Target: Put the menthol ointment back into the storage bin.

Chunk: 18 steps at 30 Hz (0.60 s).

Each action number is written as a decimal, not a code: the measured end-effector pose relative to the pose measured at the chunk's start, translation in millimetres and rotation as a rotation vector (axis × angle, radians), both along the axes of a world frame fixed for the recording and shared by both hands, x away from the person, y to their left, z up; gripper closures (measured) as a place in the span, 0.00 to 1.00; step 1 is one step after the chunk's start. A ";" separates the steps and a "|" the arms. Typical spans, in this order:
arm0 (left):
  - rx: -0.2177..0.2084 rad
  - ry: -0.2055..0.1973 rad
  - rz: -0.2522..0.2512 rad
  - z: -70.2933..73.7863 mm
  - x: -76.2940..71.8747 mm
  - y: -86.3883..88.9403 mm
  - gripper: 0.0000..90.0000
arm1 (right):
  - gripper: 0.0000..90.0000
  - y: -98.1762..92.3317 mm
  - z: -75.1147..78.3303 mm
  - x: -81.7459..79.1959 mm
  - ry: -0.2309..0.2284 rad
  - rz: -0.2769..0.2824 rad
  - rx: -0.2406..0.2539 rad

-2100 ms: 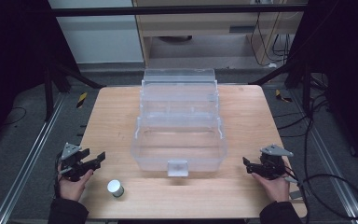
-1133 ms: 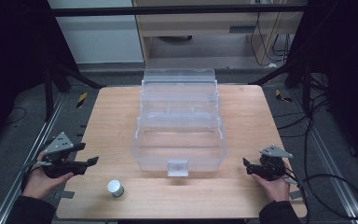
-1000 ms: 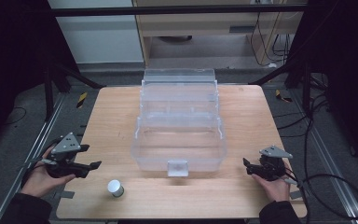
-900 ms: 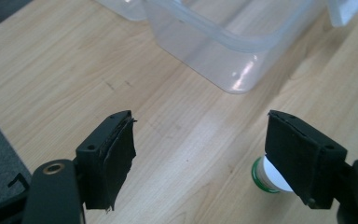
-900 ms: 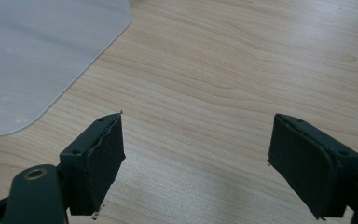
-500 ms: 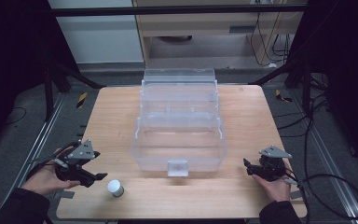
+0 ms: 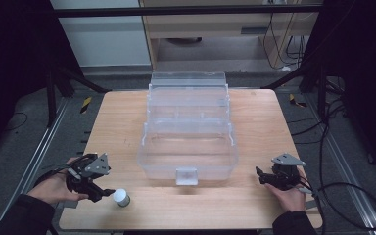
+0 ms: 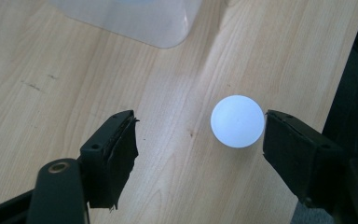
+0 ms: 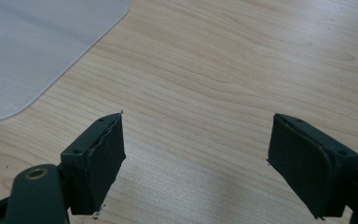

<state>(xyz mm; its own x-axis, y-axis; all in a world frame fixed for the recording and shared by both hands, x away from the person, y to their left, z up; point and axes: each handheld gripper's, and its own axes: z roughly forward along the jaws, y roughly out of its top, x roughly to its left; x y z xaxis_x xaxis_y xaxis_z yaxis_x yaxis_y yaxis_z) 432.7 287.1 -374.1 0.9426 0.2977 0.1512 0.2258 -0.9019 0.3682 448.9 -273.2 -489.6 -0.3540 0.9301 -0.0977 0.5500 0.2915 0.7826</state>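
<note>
With its jaws spread wide and empty, the left hand-held gripper brackets the white-capped jar off-centre, so closing could knock it over the worktop edge.

One wooden table carries everything. On it stands one clear plastic box, built in three stepped tiers, at the centre and running toward twelve o'clock. One small round white-topped object sits at seven o'clock. Two grippers are held over the table: the left gripper at eight o'clock and the right gripper at four o'clock, each with two black jaws.
</note>
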 end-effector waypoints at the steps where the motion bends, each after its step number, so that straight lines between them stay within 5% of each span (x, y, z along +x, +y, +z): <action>1: 0.011 0.005 -0.011 -0.8 -0.1 -1.6 0.28 | 0.21 0.0 -0.1 0.0 0.000 0.000 -0.001; 18: 0.078 0.054 -0.075 -18.7 0.0 -16.3 0.30 | 0.22 1.0 -1.4 0.5 0.017 0.004 -0.012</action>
<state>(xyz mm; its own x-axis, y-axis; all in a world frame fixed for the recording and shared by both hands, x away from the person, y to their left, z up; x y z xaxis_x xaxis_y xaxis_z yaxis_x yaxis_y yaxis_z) 432.7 270.8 -392.8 0.9691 0.2156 0.1199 0.1743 -0.9423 0.2858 449.4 -272.2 -491.0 -0.3590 0.9277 -0.1030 0.5618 0.3028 0.7699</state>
